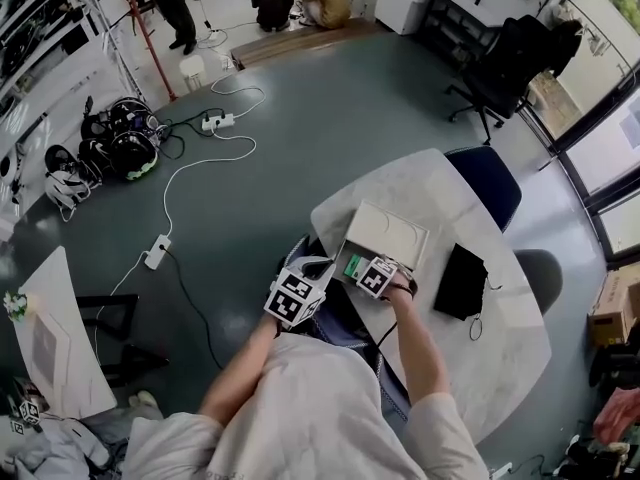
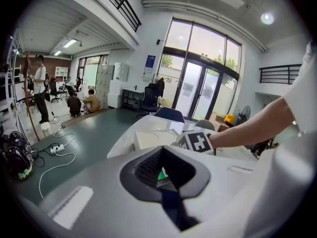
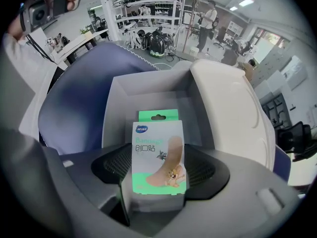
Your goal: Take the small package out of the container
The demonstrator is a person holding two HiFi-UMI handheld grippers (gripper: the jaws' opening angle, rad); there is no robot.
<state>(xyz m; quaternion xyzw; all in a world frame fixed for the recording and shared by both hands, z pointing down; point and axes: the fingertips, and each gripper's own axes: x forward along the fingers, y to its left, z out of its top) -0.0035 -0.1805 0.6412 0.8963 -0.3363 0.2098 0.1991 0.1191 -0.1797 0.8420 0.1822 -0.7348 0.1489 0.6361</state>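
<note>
The small package [image 3: 158, 155], a green and white plaster pack with a cartoon on it, stands upright between the jaws of my right gripper [image 3: 156, 180], which is shut on it. It is held just in front of the open grey container [image 3: 148, 90], whose white lid [image 3: 230, 103] is folded back to the right. From the head view, the package [image 1: 351, 265] shows as a green patch at the container's near edge [image 1: 345, 251], with my right gripper [image 1: 362, 269] on it. My left gripper [image 1: 320, 273] is beside the container's left corner. Its jaws [image 2: 166, 182] are shut with nothing in them.
The container stands on a white oval table [image 1: 440, 193]. A black flat pouch [image 1: 462, 280] lies to its right. A blue chair [image 3: 74, 108] stands against the table by the container, another [image 1: 485, 178] at the far side. Cables and a power strip [image 1: 157, 251] run across the floor.
</note>
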